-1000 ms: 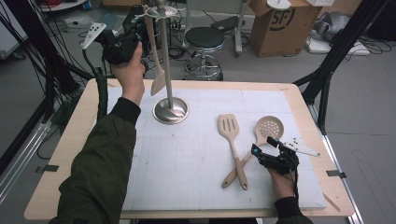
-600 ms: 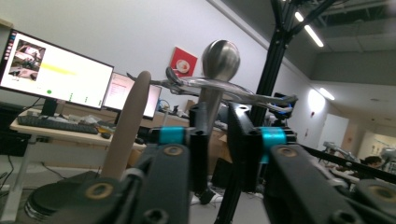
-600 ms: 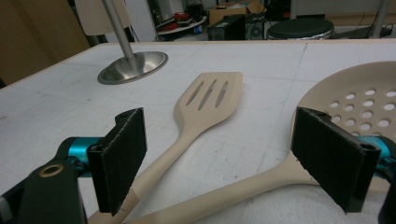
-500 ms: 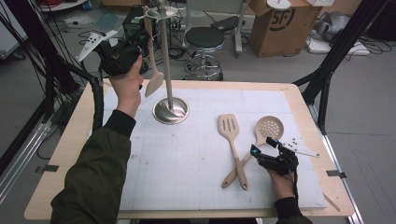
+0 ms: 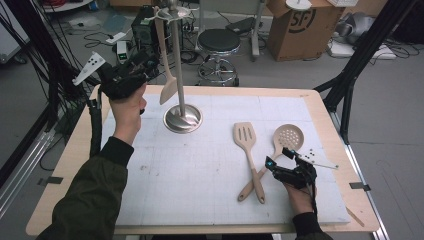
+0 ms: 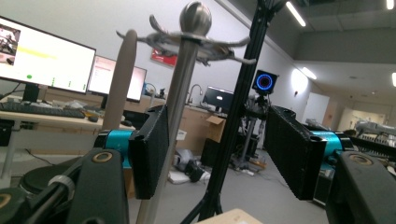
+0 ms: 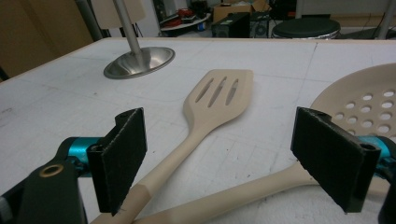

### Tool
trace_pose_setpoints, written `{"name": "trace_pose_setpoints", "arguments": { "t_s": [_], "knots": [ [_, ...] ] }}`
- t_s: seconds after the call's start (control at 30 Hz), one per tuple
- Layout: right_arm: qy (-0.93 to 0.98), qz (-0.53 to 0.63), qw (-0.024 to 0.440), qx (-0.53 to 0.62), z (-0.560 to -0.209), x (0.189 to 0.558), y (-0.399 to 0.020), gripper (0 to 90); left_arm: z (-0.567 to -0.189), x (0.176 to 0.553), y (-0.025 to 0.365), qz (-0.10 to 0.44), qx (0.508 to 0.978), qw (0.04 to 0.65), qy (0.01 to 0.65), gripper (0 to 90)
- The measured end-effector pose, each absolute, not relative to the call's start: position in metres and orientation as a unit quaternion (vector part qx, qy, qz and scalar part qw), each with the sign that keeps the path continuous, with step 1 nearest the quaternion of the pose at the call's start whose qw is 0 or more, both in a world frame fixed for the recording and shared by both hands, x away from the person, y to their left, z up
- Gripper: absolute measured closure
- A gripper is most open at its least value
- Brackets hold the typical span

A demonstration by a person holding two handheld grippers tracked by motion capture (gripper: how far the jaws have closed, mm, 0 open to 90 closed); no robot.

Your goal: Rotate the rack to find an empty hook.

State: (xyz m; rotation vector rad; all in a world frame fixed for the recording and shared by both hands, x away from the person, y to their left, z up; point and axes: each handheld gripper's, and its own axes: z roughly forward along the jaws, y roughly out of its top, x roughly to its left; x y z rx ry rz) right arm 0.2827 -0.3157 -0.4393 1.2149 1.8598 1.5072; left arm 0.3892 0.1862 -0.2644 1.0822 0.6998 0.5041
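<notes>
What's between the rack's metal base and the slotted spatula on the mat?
Nothing: in the high view the white mat is bare between the rack base and the slotted spatula. The right gripper view shows the same gap.

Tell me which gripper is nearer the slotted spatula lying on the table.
Right. The right gripper hovers open beside the slotted spatula handle, where it crosses the skimmer. The left gripper, jaws just opened, is up by the rack.
</notes>
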Motion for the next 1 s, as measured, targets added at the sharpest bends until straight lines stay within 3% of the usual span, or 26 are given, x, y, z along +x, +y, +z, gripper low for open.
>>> {"name": "trace_pose_setpoints", "arguments": {
  "t_s": [1.0],
  "knots": [
    [0.681,0.547,0.231,0.429,-0.436,0.281,-0.306,17.4,-0.360,0.328,0.199,0.205,0.559,0.741,0.311,30.2]
  ]
}}
